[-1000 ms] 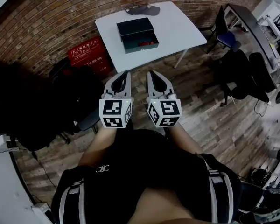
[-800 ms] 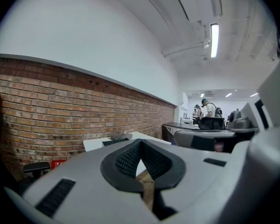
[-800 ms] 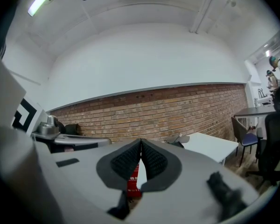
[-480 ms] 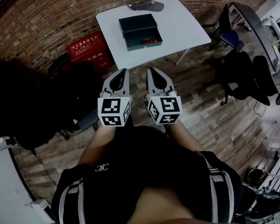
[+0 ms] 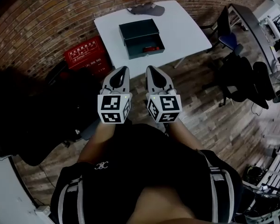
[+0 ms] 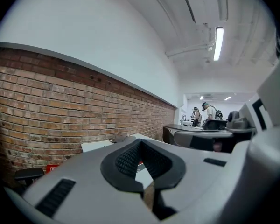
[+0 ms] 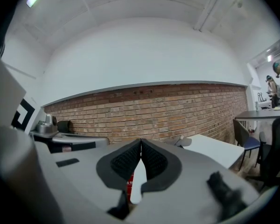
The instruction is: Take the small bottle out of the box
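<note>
1. Brickwork (image 5: 46, 22) is seen along the far side of the room, with a plank floor (image 5: 210, 120) spread out below it.
2. A white surface (image 5: 186, 29) is set close to that brickwork, well ahead of both grippers.
3. A person (image 5: 144, 171) in dark clothing is seen from above at the bottom of the head view, with both forearms stretched forward.
4. Dark office chairs (image 5: 240, 73) are grouped to the right of the surface. A red crate (image 5: 84, 55) is placed on the floor by the surface's left corner, near the brickwork.
5. A dark box (image 5: 139, 31) is laid open near the middle of the surface, its lid thrown back toward the brickwork side.
6. The left gripper (image 5: 123, 69) is held over the floor, short of the surface and pointed toward the box. In the left gripper view its jaws are pressed together with nothing between them.
7. The right gripper (image 5: 150, 69) is held just beside the left one, parallel to it and apart from it. In the right gripper view its jaws are likewise closed, the tips met and nothing gripped.
8. A grey cap (image 5: 147, 8) is laid at the far edge of the surface, beyond the box.
9. The small bottle (image 5: 151, 47) is taken, with some doubt at this size, to be the little red item lying inside the box toward its right end, well apart from either gripper.
</note>
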Available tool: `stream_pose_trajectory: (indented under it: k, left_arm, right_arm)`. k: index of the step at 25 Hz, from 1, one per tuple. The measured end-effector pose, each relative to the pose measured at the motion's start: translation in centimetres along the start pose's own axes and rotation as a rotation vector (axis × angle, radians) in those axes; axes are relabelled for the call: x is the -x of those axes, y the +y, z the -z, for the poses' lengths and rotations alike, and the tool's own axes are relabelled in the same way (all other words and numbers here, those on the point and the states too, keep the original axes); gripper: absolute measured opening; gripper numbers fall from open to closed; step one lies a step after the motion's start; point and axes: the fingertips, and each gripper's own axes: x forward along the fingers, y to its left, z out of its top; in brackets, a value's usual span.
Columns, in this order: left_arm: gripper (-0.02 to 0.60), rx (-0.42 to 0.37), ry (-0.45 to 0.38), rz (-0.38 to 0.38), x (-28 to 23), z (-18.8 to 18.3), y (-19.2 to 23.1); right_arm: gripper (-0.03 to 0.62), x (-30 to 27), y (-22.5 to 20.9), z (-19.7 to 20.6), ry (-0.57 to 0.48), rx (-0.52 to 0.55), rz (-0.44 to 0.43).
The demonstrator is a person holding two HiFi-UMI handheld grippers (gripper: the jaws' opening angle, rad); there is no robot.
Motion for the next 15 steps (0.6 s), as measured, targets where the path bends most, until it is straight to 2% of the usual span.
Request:
stream_pose_trajectory:
  k: [7,15]
  left_arm:
    - [0.011,-0.008,-0.008,0.067,-4.4,-2.5,4.0]
    - [0.011,0.0,0.005,0.12,-6.8,-3.2,8.6]
  right_arm:
    - [0.029,-5.5,-0.3,-1.4,0.009,-0.011,0.059]
    - [0.029,-11.5,1.1,-1.9,0.023,-0.014,0.1]
